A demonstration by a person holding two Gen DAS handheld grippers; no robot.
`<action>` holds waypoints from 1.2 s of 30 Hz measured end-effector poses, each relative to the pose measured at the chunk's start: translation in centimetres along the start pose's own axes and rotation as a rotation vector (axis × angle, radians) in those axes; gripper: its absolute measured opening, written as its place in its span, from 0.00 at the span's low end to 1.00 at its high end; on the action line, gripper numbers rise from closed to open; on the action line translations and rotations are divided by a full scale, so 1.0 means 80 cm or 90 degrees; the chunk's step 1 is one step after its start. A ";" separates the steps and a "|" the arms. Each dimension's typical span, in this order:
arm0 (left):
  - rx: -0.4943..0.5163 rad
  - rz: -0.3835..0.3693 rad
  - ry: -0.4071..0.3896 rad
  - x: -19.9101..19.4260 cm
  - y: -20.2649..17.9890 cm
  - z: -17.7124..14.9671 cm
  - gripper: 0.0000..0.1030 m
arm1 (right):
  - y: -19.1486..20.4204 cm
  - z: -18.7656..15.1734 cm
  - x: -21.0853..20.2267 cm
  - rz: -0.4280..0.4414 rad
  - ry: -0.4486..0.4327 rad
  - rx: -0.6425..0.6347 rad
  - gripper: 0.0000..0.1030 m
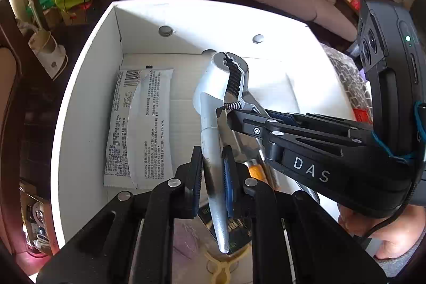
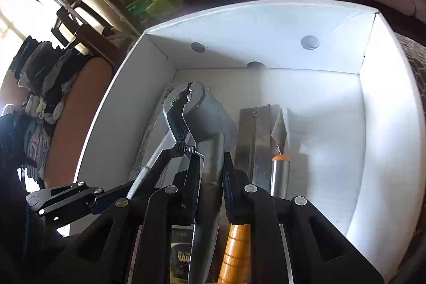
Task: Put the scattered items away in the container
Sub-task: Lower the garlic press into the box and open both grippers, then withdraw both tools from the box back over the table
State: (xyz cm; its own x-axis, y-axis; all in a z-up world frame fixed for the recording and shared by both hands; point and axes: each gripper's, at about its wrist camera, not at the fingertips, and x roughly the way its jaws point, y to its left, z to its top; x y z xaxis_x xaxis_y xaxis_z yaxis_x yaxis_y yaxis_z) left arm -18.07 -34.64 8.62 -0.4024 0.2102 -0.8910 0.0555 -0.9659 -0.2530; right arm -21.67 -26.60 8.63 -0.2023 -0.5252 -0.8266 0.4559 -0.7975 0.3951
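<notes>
Nutcracker (image 1: 221, 87): we are holding it over the box (image 1: 87, 87), left claw (image 1: 213, 167) and right claw (image 2: 211, 172) clamping its handles; next, likely releasing toward 12 o'clock.

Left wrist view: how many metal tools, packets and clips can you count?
Metal tools: 2 (nutcracker, orange-handled tool)
Packets: 2 (white packet, dark packet)
Clips: 1 (yellow clip)
Total: 5
</notes>
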 end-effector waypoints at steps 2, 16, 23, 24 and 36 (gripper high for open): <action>-0.015 -0.004 0.019 0.021 0.016 0.005 0.13 | -0.003 0.005 0.022 -0.004 0.009 0.005 0.15; -0.055 0.045 0.017 0.026 0.032 -0.013 0.43 | -0.005 -0.003 0.011 -0.073 -0.010 -0.012 0.40; -0.076 0.037 -0.031 -0.038 0.031 -0.032 0.61 | 0.018 -0.016 -0.061 -0.090 -0.038 -0.085 0.54; -0.073 0.045 -0.036 -0.045 0.028 -0.036 0.71 | 0.020 -0.021 -0.070 -0.093 -0.041 -0.091 0.59; -0.022 0.058 -0.078 -0.141 -0.024 -0.105 1.00 | 0.055 -0.084 -0.156 -0.151 -0.069 -0.139 1.00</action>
State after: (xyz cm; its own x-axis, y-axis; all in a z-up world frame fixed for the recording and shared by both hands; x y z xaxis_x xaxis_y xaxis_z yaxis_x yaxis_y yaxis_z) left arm -5.98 -33.89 16.00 -0.5031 0.0993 -0.8585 0.1282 -0.9738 -0.1878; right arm -11.31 -21.60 17.97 -0.4106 -0.3711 -0.8329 0.5573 -0.8251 0.0929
